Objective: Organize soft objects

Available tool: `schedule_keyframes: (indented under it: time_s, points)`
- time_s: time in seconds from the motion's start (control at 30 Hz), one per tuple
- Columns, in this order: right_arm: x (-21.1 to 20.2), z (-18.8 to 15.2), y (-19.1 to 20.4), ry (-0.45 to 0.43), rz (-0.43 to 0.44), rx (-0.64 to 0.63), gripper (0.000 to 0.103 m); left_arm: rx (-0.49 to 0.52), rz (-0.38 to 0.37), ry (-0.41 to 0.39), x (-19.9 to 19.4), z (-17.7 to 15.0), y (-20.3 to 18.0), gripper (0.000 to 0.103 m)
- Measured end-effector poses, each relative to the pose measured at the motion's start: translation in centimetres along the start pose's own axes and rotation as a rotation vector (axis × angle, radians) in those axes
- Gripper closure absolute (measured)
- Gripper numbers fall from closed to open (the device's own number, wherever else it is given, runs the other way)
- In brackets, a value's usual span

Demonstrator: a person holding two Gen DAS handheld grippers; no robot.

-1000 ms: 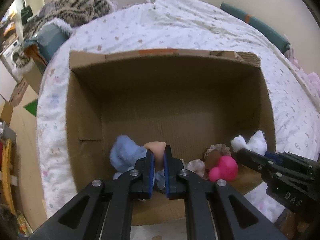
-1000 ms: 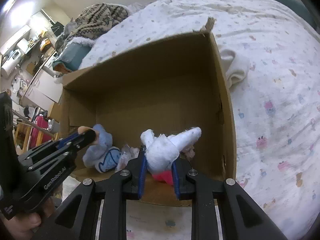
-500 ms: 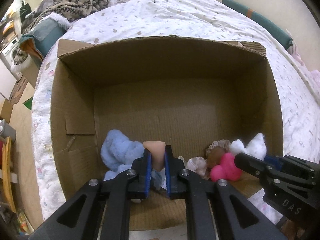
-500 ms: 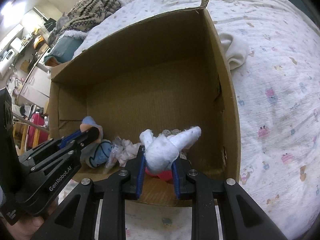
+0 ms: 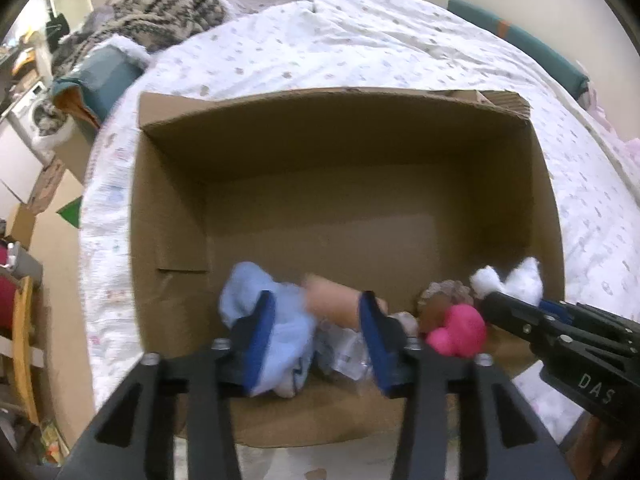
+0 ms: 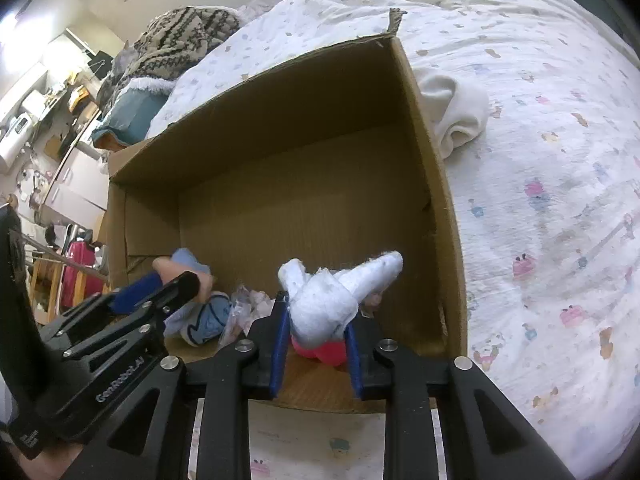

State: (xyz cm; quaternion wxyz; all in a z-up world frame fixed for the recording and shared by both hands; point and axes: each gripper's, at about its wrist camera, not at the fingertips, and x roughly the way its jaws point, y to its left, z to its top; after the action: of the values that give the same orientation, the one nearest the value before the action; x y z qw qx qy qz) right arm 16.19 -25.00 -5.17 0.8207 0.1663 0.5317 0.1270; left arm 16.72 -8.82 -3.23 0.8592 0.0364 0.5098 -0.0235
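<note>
An open cardboard box (image 5: 320, 120) stands on the bed. My left gripper (image 5: 317, 300) hangs over its near left corner, and its jaws are opening. A blurred peach soft piece (image 5: 332, 304) lies loose between them, above a light blue plush (image 5: 252, 292). My right gripper (image 6: 316, 308) is over the near right corner, shut on a white plush toy (image 6: 324, 300); its jaws are starting to ease apart while the pads still press the toy. On the box floor (image 6: 320, 200) lie a pink toy (image 5: 460, 330), a brown item (image 5: 440, 302) and a plastic-wrapped piece (image 5: 348, 356).
A rolled white cloth (image 6: 456, 108) lies on the printed quilt (image 6: 552, 168) just outside the box's right wall. A patterned knit (image 5: 168, 12) and a teal cushion (image 5: 100, 76) sit at the bed's far left. Floor and furniture lie left of the bed.
My left jaws have gone from shut on the peach piece to wide apart, and the piece has slipped lower between them. The right gripper keeps the white plush and stays put.
</note>
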Motion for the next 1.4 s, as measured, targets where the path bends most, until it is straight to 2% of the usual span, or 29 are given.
schedule_keyframes:
  time_s: [0.03,0.1,0.17,0.23,0.47,0.57,0.7,0.77,0.83,0.97,1.03,1.13,1.2,1.4]
  points:
    - [0.0,0.0,0.0,-0.001,0.006,0.004,0.073,-0.002,0.0,0.002,-0.1,0.0,0.1,0.047]
    - [-0.2,0.0,0.0,-0.009,0.016,0.005,0.065,-0.005,0.003,0.001,-0.3,0.0,0.2,0.044]
    - [-0.6,0.0,0.0,-0.029,0.017,0.009,0.033,-0.009,0.032,-0.005,-0.7,-0.1,0.4,0.043]
    - [-1.1,0.0,0.0,-0.051,0.024,0.013,0.032,-0.018,0.053,-0.017,-1.2,-0.3,0.6,0.043]
    - [-4.1,-0.3,0.8,-0.142,0.043,-0.018,0.032,-0.095,0.052,-0.063,-2.9,-0.6,2.6,0.043]
    - [-6.2,-0.8,1.9,-0.206,0.014,-0.051,0.032,-0.09,0.053,-0.116,-4.8,-1.0,2.9,0.043]
    - [-8.2,-1.6,2.7,-0.252,-0.029,-0.067,0.032,-0.076,0.018,-0.173,-8.0,-1.8,3.7,0.043]
    - [-9.0,-2.1,3.1,-0.272,-0.048,-0.073,0.022,-0.071,0.018,-0.193,-9.5,-2.3,4.3,0.036]
    - [-9.9,-2.8,3.3,-0.294,-0.045,-0.074,0.02,-0.074,0.015,-0.213,-11.0,-2.9,5.0,0.021]
    - [-11.1,-4.3,4.0,-0.313,-0.049,-0.088,0.019,-0.095,0.001,-0.226,-12.8,-4.3,6.2,0.017]
    - [-11.3,-5.2,4.6,-0.312,-0.06,-0.104,0.018,-0.098,0.0,-0.234,-13.5,-5.1,6.7,0.011]
    - [-11.6,-6.4,5.2,-0.324,-0.081,-0.124,0.001,-0.095,-0.017,-0.255,-14.4,-6.4,7.2,0.006]
    - [-11.9,-7.4,5.3,-0.332,-0.077,-0.124,0.001,-0.089,-0.025,-0.272,-14.9,-7.7,7.5,0.002]
    - [-11.7,-9.1,6.1,-0.355,-0.117,-0.162,0.0,-0.105,-0.032,-0.277,-14.9,-10.0,8.3,0.001]
